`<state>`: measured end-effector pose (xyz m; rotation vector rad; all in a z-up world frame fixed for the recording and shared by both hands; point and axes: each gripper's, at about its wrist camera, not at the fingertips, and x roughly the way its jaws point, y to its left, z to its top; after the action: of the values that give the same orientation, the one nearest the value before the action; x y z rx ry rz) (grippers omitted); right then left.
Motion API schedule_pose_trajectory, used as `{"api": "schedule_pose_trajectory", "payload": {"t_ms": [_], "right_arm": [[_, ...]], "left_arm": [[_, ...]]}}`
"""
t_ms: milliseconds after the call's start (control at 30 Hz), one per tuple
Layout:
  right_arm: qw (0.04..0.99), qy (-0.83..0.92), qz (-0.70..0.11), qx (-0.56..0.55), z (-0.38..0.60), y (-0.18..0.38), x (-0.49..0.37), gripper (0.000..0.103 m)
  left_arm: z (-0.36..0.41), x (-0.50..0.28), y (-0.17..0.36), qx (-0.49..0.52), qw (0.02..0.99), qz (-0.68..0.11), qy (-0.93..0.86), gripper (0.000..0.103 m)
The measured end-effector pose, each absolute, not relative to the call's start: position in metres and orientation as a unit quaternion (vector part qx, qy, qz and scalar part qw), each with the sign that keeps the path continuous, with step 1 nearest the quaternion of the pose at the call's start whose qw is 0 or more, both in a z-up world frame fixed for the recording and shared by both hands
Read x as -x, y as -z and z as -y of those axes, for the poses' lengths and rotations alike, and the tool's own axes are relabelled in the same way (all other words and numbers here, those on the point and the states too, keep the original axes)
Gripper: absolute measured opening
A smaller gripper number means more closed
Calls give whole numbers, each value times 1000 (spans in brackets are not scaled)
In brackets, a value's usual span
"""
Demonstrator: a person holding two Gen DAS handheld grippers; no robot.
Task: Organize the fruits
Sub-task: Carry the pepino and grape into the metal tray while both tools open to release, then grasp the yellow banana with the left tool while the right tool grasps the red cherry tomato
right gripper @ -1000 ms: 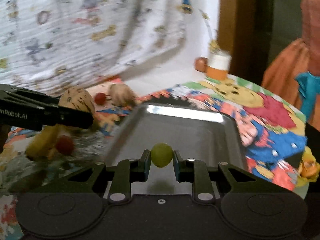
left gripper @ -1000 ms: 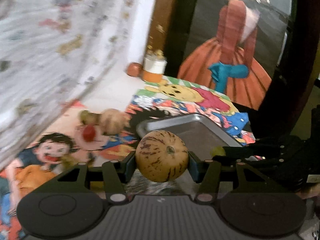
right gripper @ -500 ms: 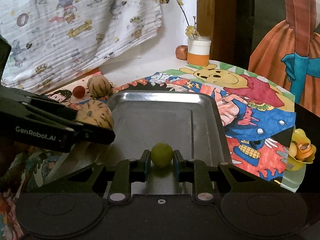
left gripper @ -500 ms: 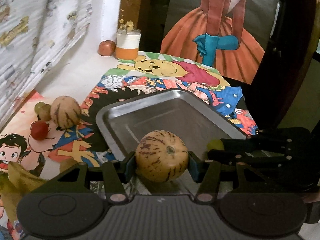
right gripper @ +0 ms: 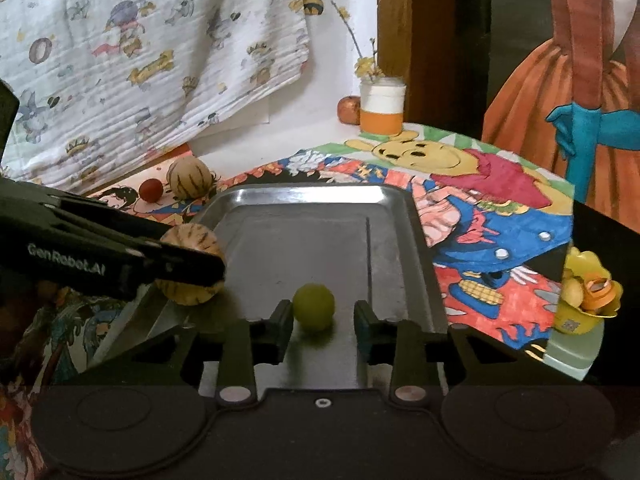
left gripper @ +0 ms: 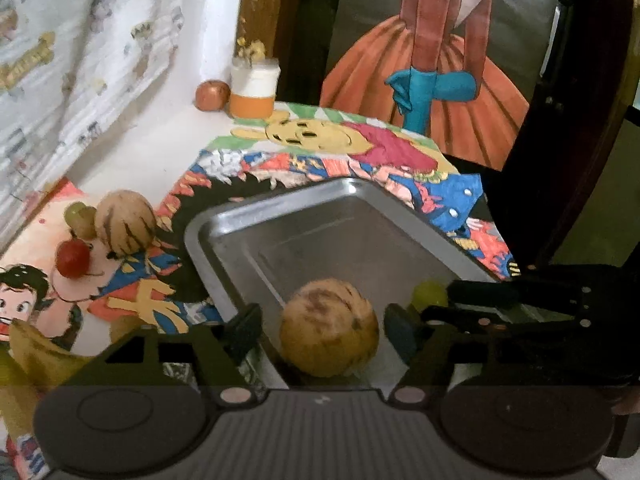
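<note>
Since half a second earlier, both claws had let go — the striped melon [left gripper: 329, 328] had dropped out of the left claw [left gripper: 320, 330] and the green grape [right gripper: 313, 307] out of the right claw [right gripper: 322, 320], each now lying on the floor of the metal tray [right gripper: 400, 216]. Both sets of jaws were opening, with clear gaps between the pads and the fruit; neither fruit was gripped.

The melon lay at the tray's near left corner, straight ahead between the left claw's fingers and roughly round, so it showed no clear long axis. The grape sat near the tray's front edge, closer to the right claw's left finger than to its right one. Each claw was nearest its own fruit, and the likely next move was to draw both back clear of the tray.

Counted in the tray: one melon, one grape. Still out on the cartoon-printed bench [left gripper: 168, 292] to the left: one second striped melon [left gripper: 126, 219], one red cherry tomato [left gripper: 73, 258], one pale green grape [left gripper: 78, 213] behind it, and something yellow, perhaps a banana [left gripper: 36, 356], at the near left edge.
</note>
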<state>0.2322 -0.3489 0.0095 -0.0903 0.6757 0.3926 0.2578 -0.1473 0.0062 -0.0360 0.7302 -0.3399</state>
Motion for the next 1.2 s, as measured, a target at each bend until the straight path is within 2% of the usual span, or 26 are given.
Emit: {"api": "schedule_pose_trajectory", "payload": {"t_ms": [233,400,567,1200], "right_arm": [[940,-171,-293,32,353,-35,-204,66],[949,-167,-266,24,349,-53,-177,91],[951,-177,-255,4,342,-67,-153,102],[943,-182,-280,13,283,-68,-73,102]], "left_arm": [[136,-235,-22,38,930,-333,151,85],[122,-206,-35,57,941,-307,132,100],[107,-177,-45,69,949,-286,116,103],[33,-82,-45,90,954,-278,65,103]]}}
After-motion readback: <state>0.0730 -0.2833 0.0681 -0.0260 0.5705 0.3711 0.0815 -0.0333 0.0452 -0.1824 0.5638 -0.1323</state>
